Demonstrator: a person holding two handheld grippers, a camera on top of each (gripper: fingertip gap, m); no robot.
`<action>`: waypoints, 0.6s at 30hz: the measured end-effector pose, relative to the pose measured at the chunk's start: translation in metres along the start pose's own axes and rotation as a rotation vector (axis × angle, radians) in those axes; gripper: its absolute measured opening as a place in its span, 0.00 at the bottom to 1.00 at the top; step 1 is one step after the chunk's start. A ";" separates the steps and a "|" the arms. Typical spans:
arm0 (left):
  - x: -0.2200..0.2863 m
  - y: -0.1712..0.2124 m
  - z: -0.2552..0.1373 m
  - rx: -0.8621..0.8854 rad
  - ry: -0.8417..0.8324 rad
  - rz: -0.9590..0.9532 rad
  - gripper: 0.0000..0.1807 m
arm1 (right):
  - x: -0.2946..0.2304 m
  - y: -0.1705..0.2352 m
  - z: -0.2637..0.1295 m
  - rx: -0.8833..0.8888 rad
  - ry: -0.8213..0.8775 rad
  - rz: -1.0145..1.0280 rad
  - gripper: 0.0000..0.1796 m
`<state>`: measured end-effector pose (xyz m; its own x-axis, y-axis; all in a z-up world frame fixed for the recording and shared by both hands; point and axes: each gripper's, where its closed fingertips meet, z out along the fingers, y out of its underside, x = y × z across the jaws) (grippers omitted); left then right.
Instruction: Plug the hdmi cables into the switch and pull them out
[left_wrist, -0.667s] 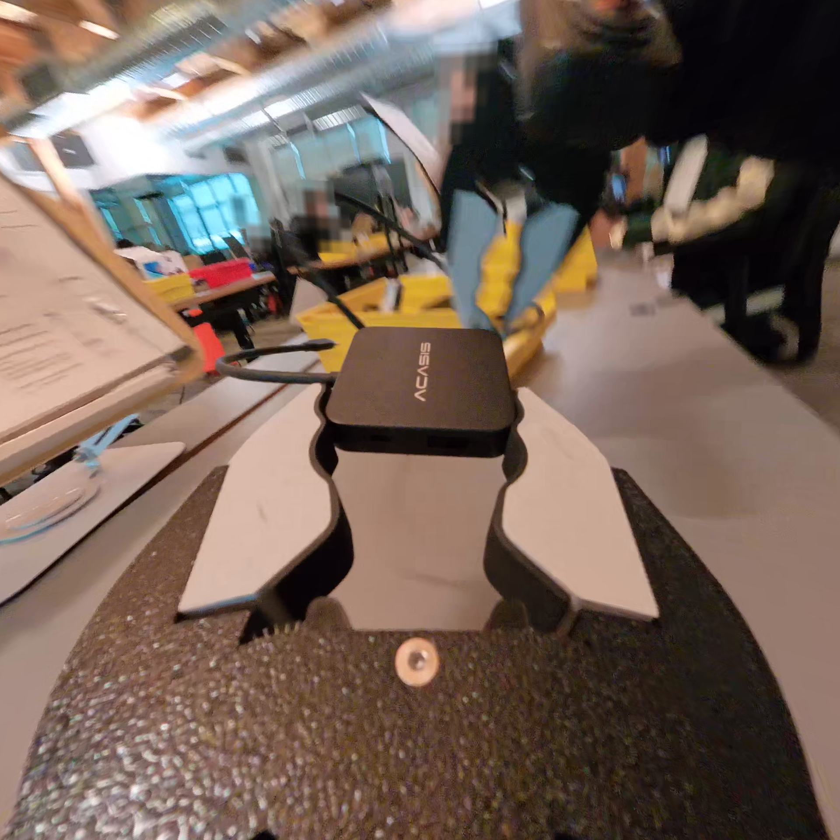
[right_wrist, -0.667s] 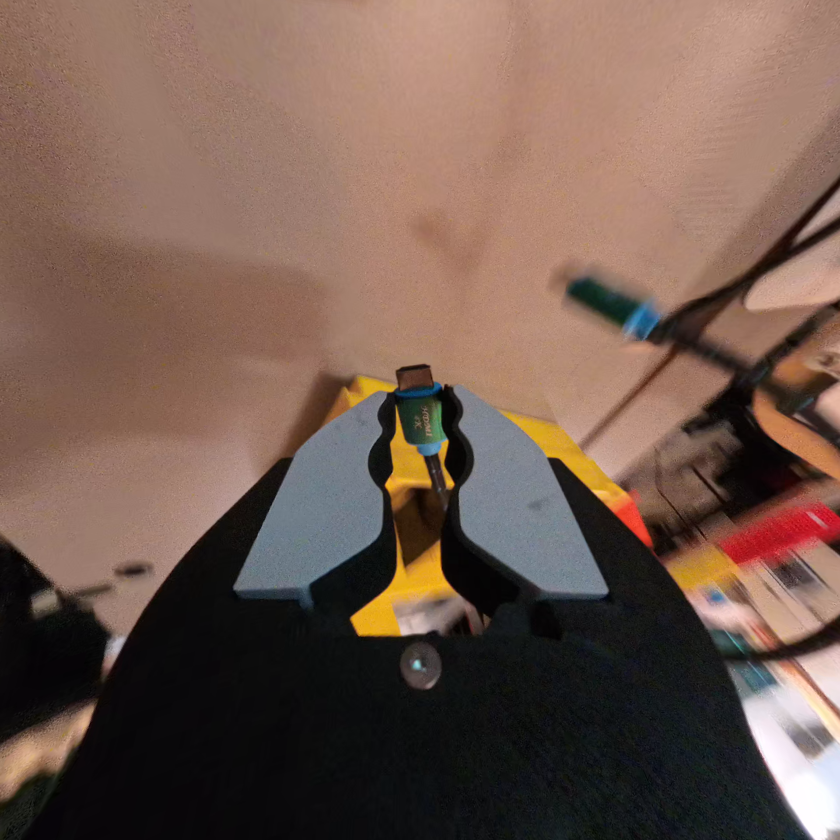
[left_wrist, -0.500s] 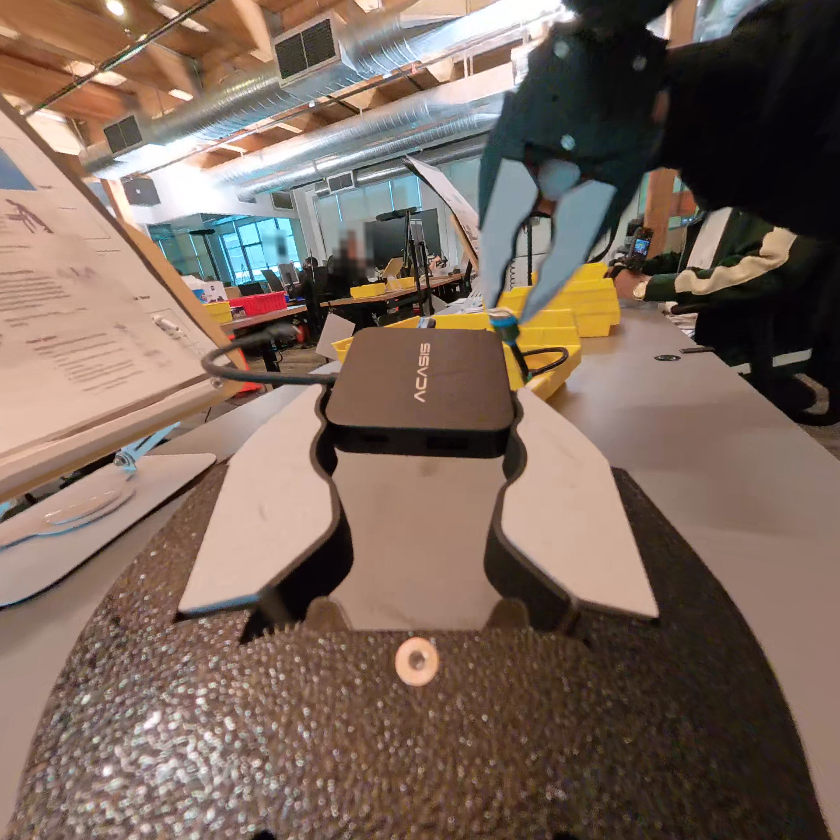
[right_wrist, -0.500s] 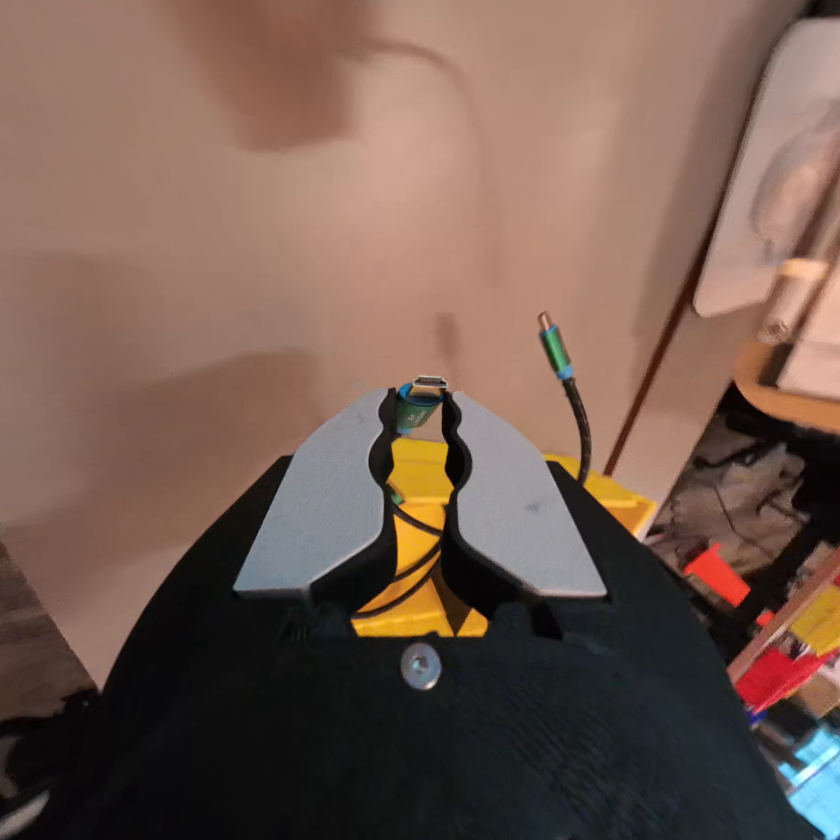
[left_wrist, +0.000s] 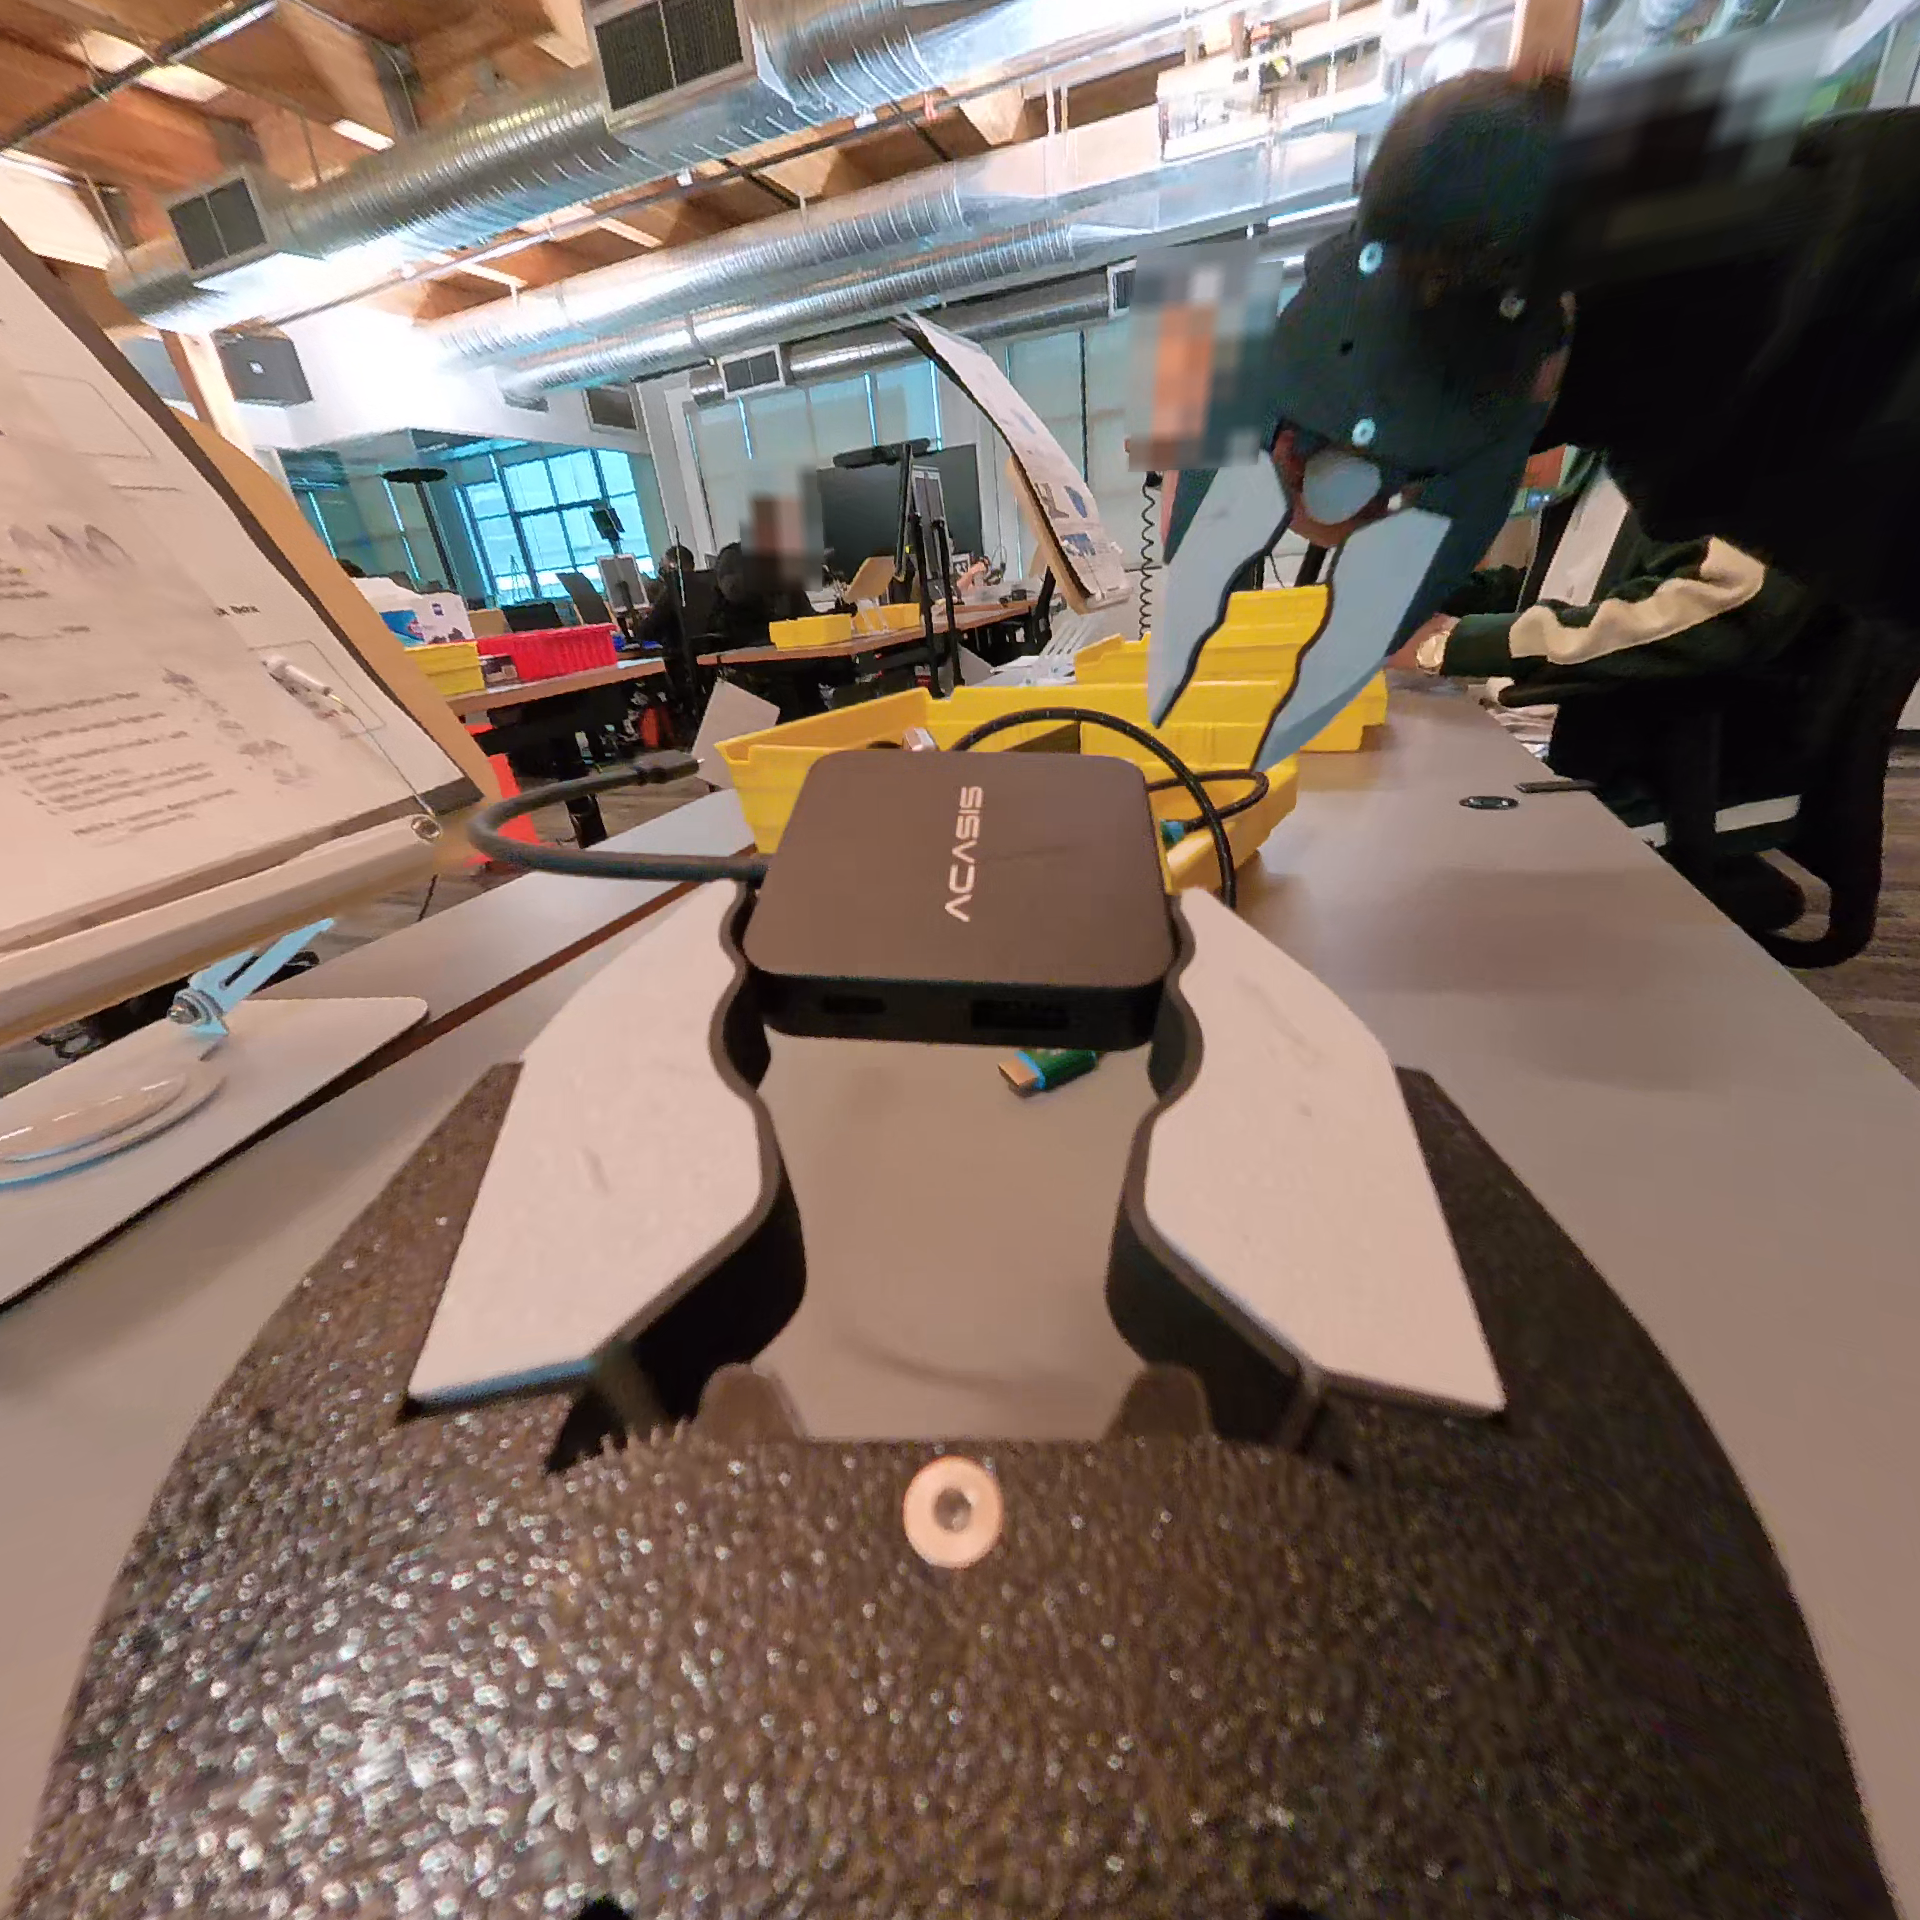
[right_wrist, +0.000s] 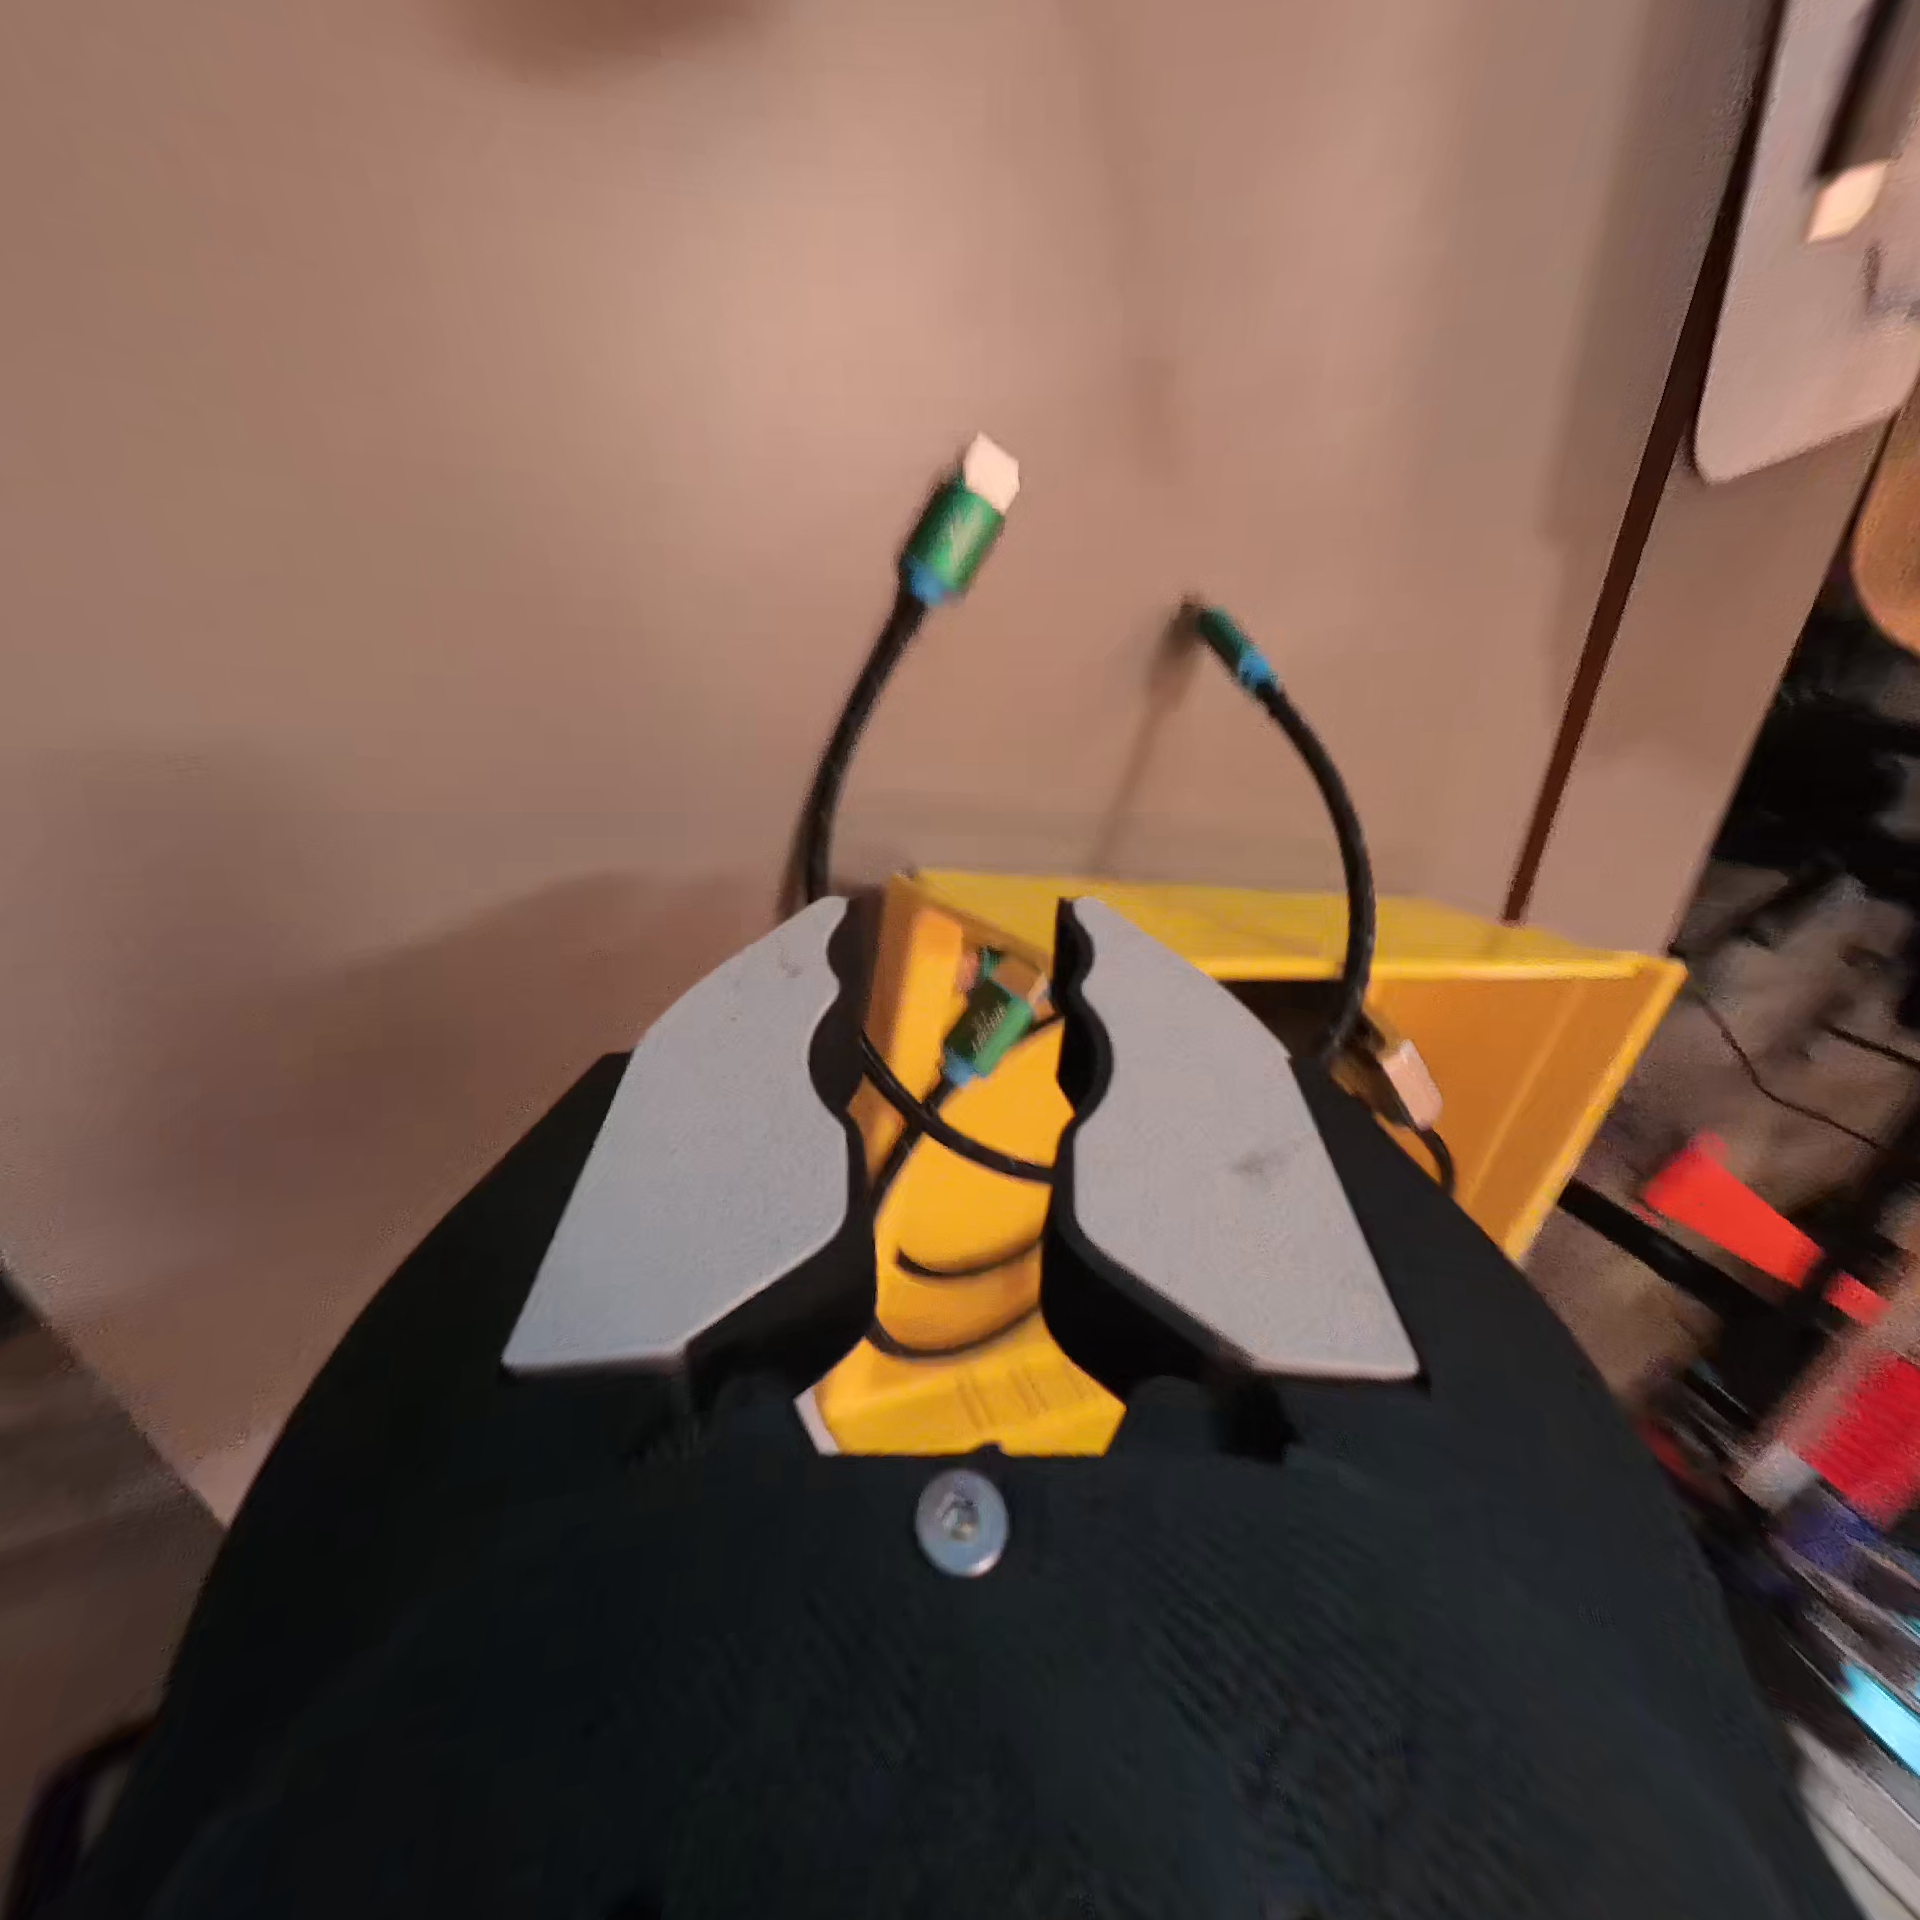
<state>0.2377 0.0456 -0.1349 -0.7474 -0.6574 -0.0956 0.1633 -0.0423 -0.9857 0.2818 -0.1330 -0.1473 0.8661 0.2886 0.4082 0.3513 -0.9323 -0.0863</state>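
Observation:
My left gripper (left_wrist: 956, 940) is shut on the black switch (left_wrist: 956, 862) and holds it by its sides just above the grey table (left_wrist: 1507, 1039). The switch's ports face me and are empty. A green HDMI plug (left_wrist: 1049, 1068) lies on the table under the switch. My right gripper (right_wrist: 956, 914) is open and empty above the yellow bin (right_wrist: 1507, 997); it also shows in the left wrist view (left_wrist: 1231, 717). Two green-ended cables (right_wrist: 961, 530) (right_wrist: 1231, 644) arch out of the bin. Another green plug (right_wrist: 992, 1023) lies in the bin between my fingers.
A tilted document stand (left_wrist: 156, 675) on a white base (left_wrist: 260, 1049) is at the left. The switch's own short black lead (left_wrist: 582, 842) loops left. More yellow bins (left_wrist: 1226, 665) sit behind. A person in a dark jacket (left_wrist: 1621, 634) sits at the right.
My right gripper has opened and let go of the green HDMI plug, and now hangs over the yellow bin. A green plug now lies under the switch. The left gripper has kept its hold.

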 end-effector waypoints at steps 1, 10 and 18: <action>0.001 0.002 0.001 -0.009 0.003 0.002 0.40 | 0.004 0.015 0.007 -0.091 0.046 -0.041 0.21; 0.007 0.008 0.005 -0.034 0.035 -0.009 0.40 | 0.068 0.101 0.036 -0.020 0.156 0.750 0.32; 0.004 0.011 0.004 -0.042 0.028 -0.025 0.40 | 0.069 0.030 -0.022 0.437 0.012 0.703 0.03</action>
<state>0.2388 0.0397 -0.1452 -0.7688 -0.6351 -0.0742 0.1179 -0.0268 -0.9927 0.3444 -0.1453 -0.1018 0.9324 -0.3349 0.1362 -0.1625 -0.7246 -0.6698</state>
